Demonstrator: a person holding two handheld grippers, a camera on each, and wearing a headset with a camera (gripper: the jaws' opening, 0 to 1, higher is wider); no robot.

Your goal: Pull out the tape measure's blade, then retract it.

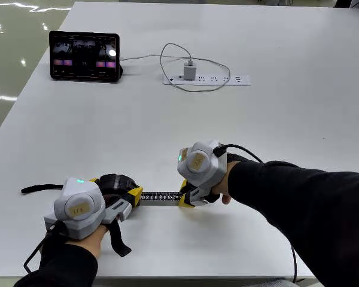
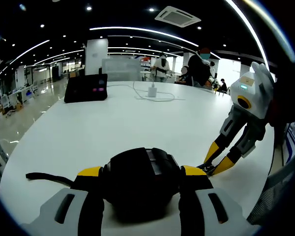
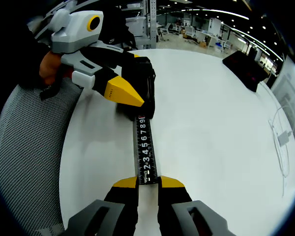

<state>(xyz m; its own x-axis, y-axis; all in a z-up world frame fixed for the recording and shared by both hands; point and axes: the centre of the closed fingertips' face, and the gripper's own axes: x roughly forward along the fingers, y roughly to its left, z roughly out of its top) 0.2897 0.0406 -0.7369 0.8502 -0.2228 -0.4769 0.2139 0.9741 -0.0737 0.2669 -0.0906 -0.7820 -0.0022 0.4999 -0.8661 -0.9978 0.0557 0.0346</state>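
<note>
while left gripper (image 2: 142, 171) clamps tape measure (image 1: 113, 183), right gripper (image 3: 148, 182) pinches blade (image 3: 144, 147).

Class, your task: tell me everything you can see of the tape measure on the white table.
The tape measure has a rounded black case, plastic or rubbery by its look. It lies on the white table, clamped between the yellow-tipped jaws of the left gripper. A black strap lies flat on the table beside the case. A short length of blade is out, dark with white numerals up to 9, running straight and low over the surface. The right gripper is shut on its free end.
</note>
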